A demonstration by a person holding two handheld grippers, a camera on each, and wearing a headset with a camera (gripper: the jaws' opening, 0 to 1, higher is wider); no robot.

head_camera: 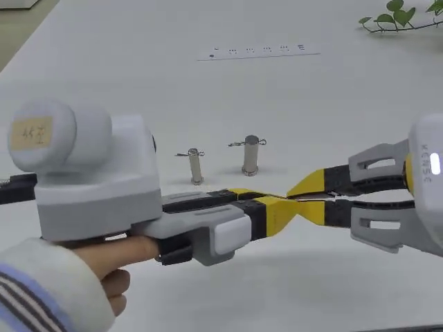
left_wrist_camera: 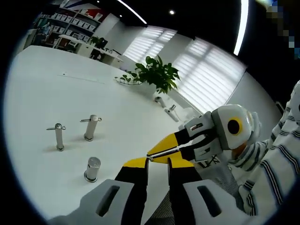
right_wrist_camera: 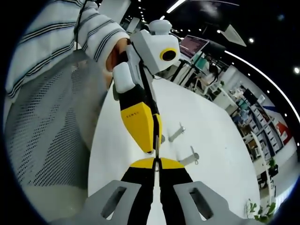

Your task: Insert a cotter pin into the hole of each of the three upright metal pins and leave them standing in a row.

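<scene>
Right gripper view has the thin silver cotter pin (right_wrist_camera: pixel 156 146) pinched at the tips of the right gripper (right_wrist_camera: pixel 157 161), whose black-and-yellow jaws are pressed together on it. Its free end reaches the yellow jaw tips of the left gripper (left_wrist_camera: pixel 158 161), which stand slightly apart. The two grippers meet tip to tip, held level above the white table (head_camera: pixel 277 90).

Just beyond them, toward the table's middle, stand two upright steel pins (head_camera: pixel 196 166) (head_camera: pixel 250 155), each with a cotter pin through its head. A third, bare steel pin (left_wrist_camera: pixel 92 168) stands nearer the person's edge.

A hand (head_camera: pixel 104 266) in a striped sleeve (head_camera: pixel 41 290) curls its fingers under the left gripper's grey handle.

A white power strip (head_camera: pixel 257 50) lies near the far edge. A green plant (head_camera: pixel 401 17) sits at the far right corner.
</scene>
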